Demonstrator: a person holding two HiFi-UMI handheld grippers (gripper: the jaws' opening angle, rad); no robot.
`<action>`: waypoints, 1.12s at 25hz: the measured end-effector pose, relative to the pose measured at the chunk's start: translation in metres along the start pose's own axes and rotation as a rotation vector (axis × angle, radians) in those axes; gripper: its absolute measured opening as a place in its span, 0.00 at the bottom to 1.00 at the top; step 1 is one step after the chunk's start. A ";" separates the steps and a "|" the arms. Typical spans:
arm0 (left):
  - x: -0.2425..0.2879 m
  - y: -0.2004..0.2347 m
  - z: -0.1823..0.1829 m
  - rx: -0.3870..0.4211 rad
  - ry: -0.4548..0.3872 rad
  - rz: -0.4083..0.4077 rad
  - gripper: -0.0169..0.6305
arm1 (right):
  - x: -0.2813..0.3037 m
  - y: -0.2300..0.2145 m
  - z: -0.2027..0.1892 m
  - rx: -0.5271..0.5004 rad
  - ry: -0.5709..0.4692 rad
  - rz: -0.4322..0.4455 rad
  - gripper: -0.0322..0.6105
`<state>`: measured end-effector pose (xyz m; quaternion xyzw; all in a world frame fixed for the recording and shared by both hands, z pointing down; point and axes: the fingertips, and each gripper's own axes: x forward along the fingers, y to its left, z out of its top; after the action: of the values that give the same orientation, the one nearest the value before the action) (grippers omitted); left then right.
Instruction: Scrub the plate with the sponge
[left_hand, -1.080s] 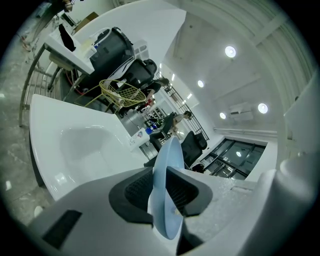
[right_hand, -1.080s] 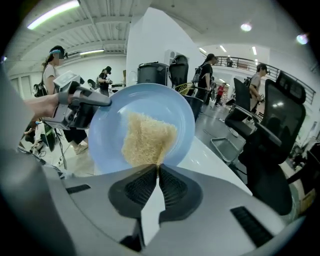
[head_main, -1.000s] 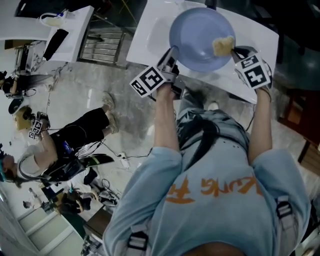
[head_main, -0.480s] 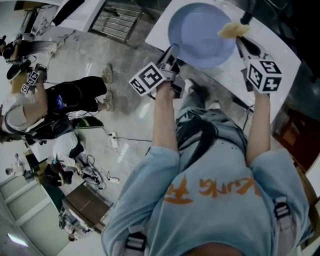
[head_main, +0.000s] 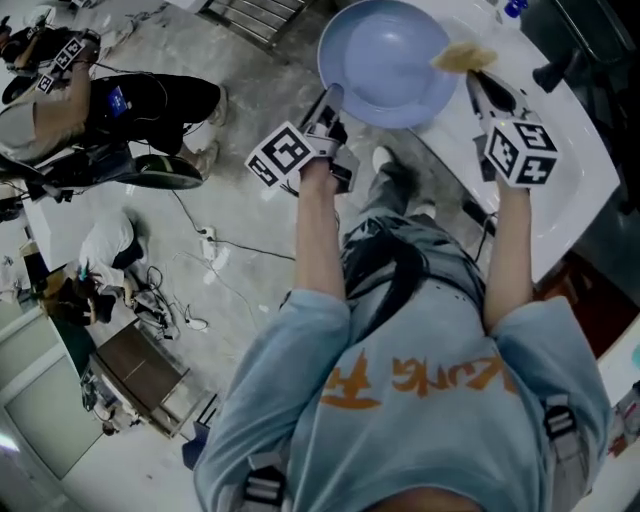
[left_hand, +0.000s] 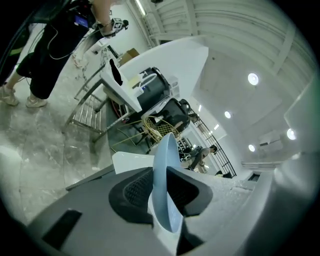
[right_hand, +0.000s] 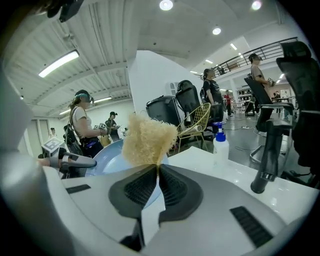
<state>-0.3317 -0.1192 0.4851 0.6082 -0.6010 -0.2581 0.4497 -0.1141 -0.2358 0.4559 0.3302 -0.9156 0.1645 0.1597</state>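
Above the white counter (head_main: 565, 170), the left gripper (head_main: 329, 104) clamps the blue plate (head_main: 385, 60) by its 7 o'clock rim. The right gripper (head_main: 472, 72), pinching the sponge (head_main: 462, 56), has slid it outward — now at the 3 o'clock rim.

Plate (head_main: 385, 60) pale blue, plain. Sponge (head_main: 462, 57) straw-yellow. Table (head_main: 560, 170) white, glossy. Left tool (head_main: 333, 100), right tool (head_main: 472, 75): grey bodies, black ribbed pads (right_hand: 139, 189), cubes with black-and-white square markers. Shirt (head_main: 420, 400) light blue, orange print. Floor (head_main: 230, 230) grey, marbled. Bottle (right_hand: 220, 146) white, blue cap. Wire chair (right_hand: 197, 120) yellow.
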 end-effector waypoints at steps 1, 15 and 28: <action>0.001 0.007 0.005 -0.017 -0.009 0.007 0.15 | 0.008 0.001 0.002 0.003 0.003 0.000 0.08; 0.017 0.087 0.013 -0.184 -0.036 0.114 0.15 | 0.086 0.020 -0.013 -0.060 0.132 0.066 0.08; 0.026 0.106 0.018 -0.219 -0.019 0.135 0.21 | 0.107 0.020 -0.019 -0.031 0.168 0.096 0.08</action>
<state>-0.3967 -0.1347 0.5737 0.5111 -0.6130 -0.2971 0.5241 -0.2024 -0.2724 0.5122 0.2688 -0.9161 0.1849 0.2330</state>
